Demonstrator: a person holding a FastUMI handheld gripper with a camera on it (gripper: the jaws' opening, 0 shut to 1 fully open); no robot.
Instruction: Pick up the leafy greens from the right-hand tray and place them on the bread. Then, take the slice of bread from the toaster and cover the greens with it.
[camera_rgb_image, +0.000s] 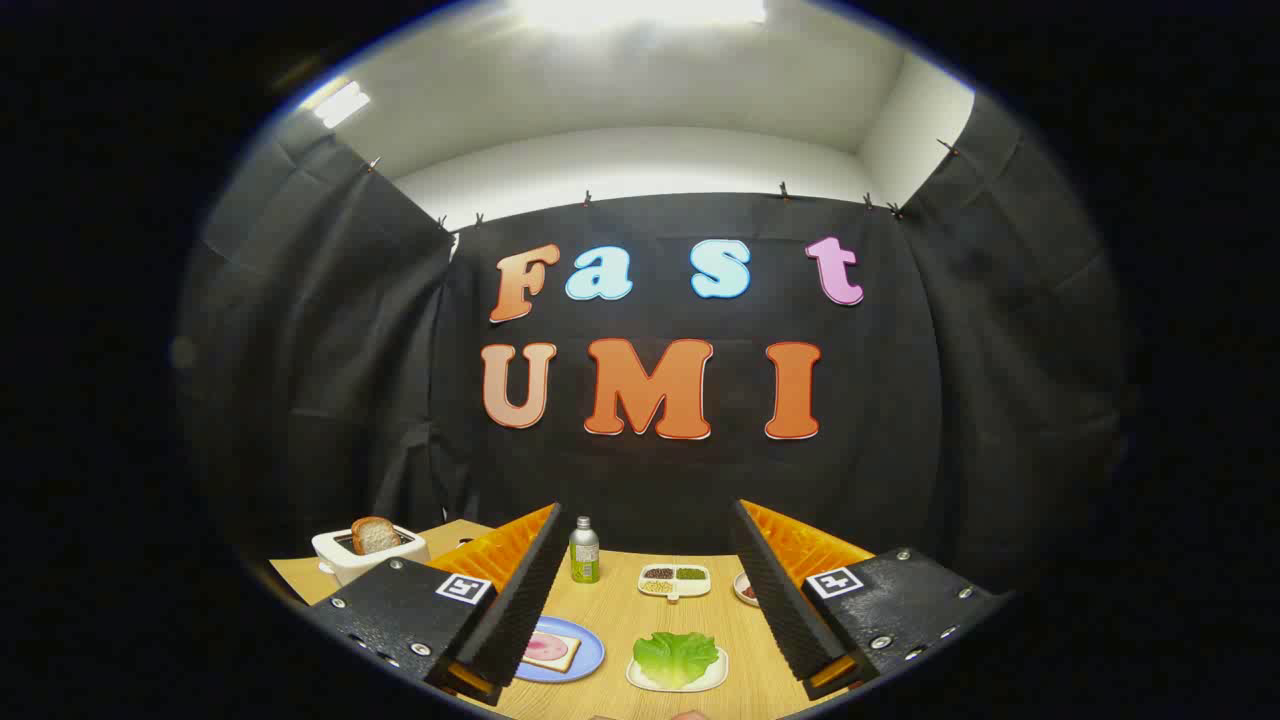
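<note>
- The wooden table (620, 620) carries everything, its far edge against the black booth wall.
- The gripper (640, 610) hangs above the near side of the table, its two fingers spread wide apart and holding nothing. Nothing of the task looks started yet.
- The toaster (345, 552) stands at the far left corner, with the slice of bread (375, 535) poking up out of its slot.
- The blue plate (585, 655) sits near the front edge, half hidden behind the left finger, carrying the bread (555, 652) with something pink on top.
- The white tray (677, 678) lies just beside that plate, to its right, and holds the leafy greens (676, 656), in the gap between the fingers.
- A sectioned dish (675, 580) and a small bottle (584, 550) stand toward the far edge, beyond the fingers.
- A small bowl (745, 590) peeks out beside the right finger.
- The risk, as I judge it: the leaf looks thin and floppy, so a shallow pinch could slip off it or catch the tray's rim and drag the tray. Carrying it left, a finger could nudge the plate.
</note>
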